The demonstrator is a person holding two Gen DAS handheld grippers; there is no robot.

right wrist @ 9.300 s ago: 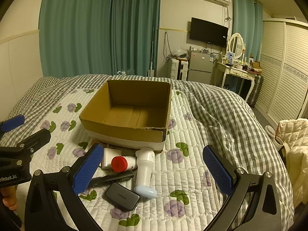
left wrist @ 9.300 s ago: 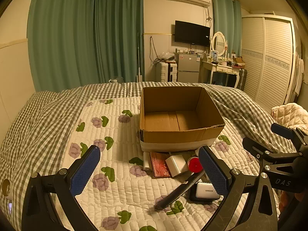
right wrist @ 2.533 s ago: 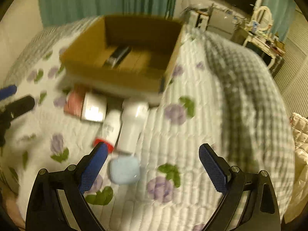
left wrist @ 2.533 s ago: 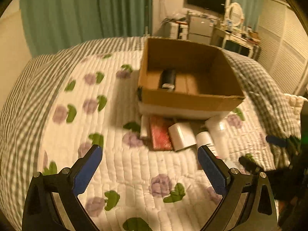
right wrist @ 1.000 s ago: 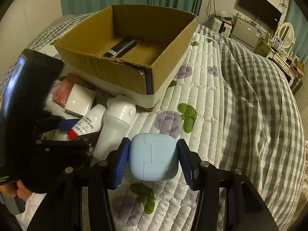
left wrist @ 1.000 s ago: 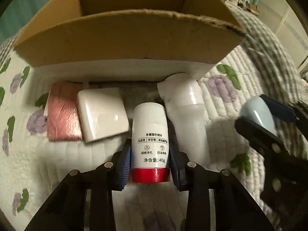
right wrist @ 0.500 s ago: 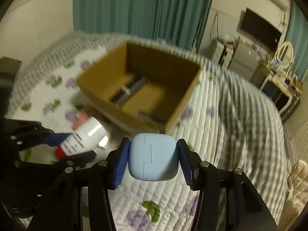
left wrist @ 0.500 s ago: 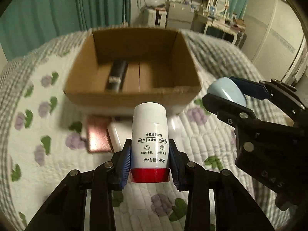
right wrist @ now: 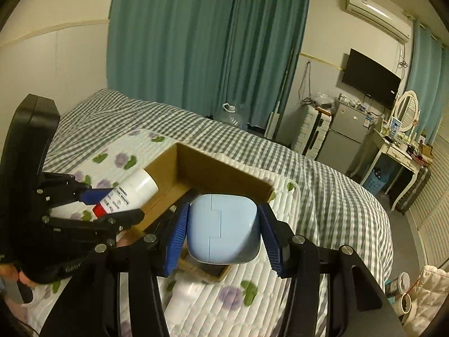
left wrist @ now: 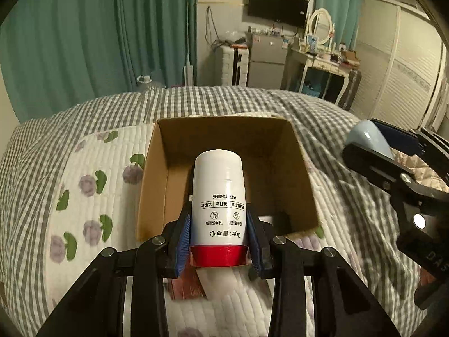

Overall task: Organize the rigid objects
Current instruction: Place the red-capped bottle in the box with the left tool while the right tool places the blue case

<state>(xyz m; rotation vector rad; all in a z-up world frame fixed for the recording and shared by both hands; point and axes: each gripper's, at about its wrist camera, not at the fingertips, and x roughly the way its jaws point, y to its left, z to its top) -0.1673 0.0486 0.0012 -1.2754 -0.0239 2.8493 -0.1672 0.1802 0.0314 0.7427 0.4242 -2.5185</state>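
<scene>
My left gripper (left wrist: 219, 233) is shut on a white bottle with a red cap (left wrist: 218, 199) and holds it in the air just in front of the open cardboard box (left wrist: 303, 174) on the bed. My right gripper (right wrist: 221, 233) is shut on a pale blue rounded case (right wrist: 223, 229) and holds it above the box's near right corner (right wrist: 224, 172). The left gripper and the bottle (right wrist: 132, 191) show at the left of the right wrist view. The blue case (left wrist: 366, 137) shows at the right of the left wrist view. The bottle hides most of the box floor.
A red flat item (left wrist: 185, 286) and a white item (left wrist: 221, 280) lie on the quilt (left wrist: 92, 174) in front of the box. A white object (right wrist: 188, 295) lies below the right gripper. A dresser, fridge and wardrobe stand beyond the bed.
Both grippers have risen and moved forward toward the box with the bottle and the blue case. The box now sits closer under both of them.
</scene>
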